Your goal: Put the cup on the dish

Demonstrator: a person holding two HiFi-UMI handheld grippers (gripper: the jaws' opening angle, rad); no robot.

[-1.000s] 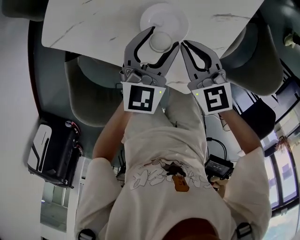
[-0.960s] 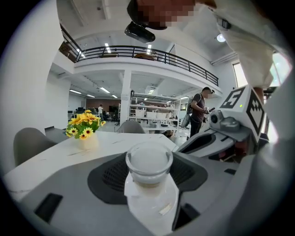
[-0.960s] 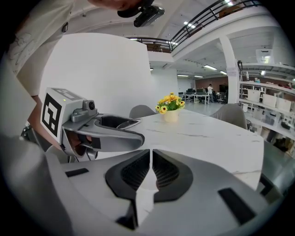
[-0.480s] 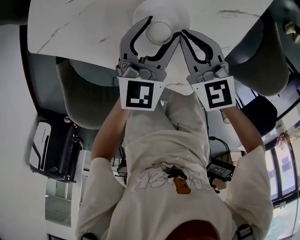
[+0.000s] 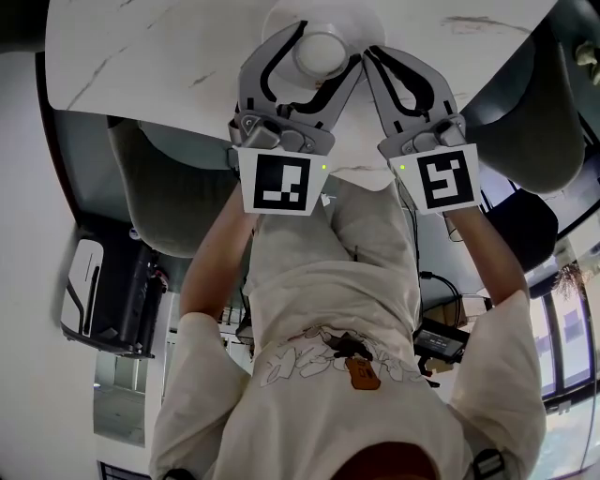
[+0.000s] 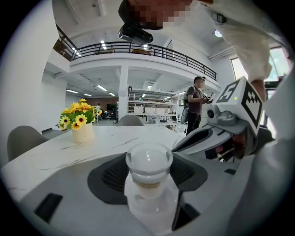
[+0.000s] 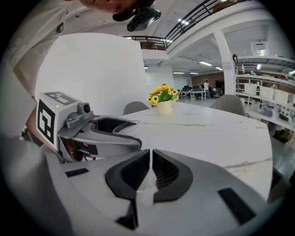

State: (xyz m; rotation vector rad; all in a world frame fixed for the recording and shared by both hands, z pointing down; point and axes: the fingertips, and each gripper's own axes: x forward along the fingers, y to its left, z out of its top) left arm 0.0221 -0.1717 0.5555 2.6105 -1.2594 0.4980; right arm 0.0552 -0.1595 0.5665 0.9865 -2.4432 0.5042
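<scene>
Marble table (image 5: 141, 56), white with grey veins, fills the top of the head view, and both grippers reach over its near edge. The left gripper (image 5: 324, 46) has its jaws spread wide and pressed on the sides of the cup (image 6: 149, 162), while the right gripper (image 7: 150, 159), just beside it, has its jaws closed together on nothing. The white dish (image 5: 353, 21) lies under the left gripper's tips, and the small pale cup is over its middle, though whether it touches the dish cannot be told.
</scene>
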